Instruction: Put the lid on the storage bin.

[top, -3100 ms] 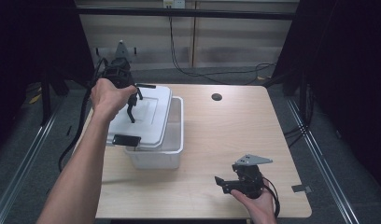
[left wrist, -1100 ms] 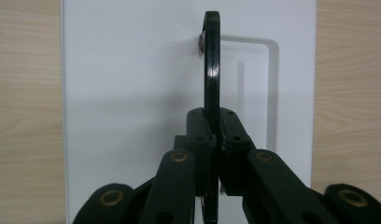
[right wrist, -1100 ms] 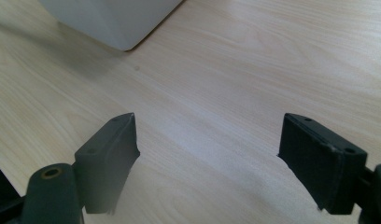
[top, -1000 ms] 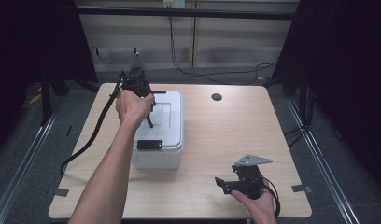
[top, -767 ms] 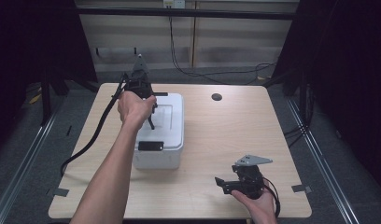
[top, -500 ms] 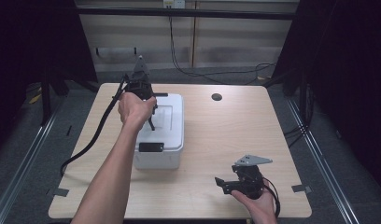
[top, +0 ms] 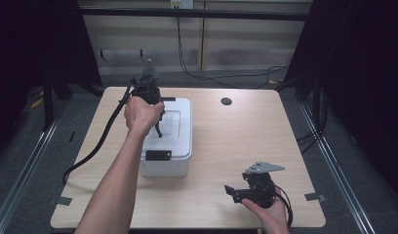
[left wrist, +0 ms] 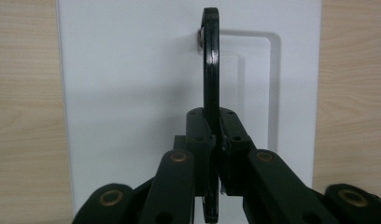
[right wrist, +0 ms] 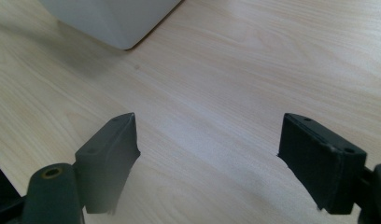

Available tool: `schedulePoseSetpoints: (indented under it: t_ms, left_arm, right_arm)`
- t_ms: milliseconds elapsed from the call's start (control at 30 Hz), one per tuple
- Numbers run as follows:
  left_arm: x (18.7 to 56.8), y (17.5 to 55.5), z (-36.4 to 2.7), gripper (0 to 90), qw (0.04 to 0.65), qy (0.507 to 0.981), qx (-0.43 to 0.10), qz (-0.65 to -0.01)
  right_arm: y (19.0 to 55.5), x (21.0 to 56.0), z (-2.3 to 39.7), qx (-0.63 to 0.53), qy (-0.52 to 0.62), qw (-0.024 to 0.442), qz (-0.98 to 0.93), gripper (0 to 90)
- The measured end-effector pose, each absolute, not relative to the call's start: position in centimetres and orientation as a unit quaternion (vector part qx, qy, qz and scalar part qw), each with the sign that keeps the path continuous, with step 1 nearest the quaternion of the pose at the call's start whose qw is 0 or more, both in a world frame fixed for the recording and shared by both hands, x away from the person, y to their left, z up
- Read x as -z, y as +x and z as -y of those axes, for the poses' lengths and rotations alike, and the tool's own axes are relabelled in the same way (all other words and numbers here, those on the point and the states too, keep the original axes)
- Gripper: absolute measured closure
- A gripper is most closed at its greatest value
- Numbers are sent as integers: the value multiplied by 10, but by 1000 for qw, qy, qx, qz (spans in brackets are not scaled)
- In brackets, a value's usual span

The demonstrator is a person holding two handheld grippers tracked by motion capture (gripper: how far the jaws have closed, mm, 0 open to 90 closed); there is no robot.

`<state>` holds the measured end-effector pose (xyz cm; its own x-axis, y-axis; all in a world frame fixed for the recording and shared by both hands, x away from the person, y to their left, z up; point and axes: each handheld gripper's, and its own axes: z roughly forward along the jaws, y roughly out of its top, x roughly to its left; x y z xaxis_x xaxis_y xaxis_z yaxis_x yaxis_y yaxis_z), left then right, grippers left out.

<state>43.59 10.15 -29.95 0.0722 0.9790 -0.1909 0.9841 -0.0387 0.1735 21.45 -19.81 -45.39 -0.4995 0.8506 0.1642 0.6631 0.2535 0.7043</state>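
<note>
Since approx. 3 s ago: I've brought the white box (top: 168, 134) from its skewed pose to square w/ the table (top: 246, 146), lid flat. My left gripper (top: 157, 127), clamped on the black handle (left wrist: 210, 70), has moved toward the far edge.

Wooden table (top: 246, 141), grey floor (top: 21, 161), dark curtains (top: 368, 73).

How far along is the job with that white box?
Done: the lid sits flat on the box, and its near latch looks down. In hand: the left gripper is shut on the black handle atop the lid. Left, probably: letting go or lifting the box. The right gripper waits open over the table.
</note>
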Motion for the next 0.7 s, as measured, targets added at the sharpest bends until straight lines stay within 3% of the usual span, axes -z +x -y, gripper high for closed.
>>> schedulePoseSetpoints:
  t_ms: [500,700]
  left_arm:
    - [301,439,-102,830,116,731,12,-672]
    - [302,440,-103,737,114,737,6,-667]
  right_arm:
    - [215,455,197,-370,484,124,-783,190]
    - [215,455,197,-369,483,123,-784,190]
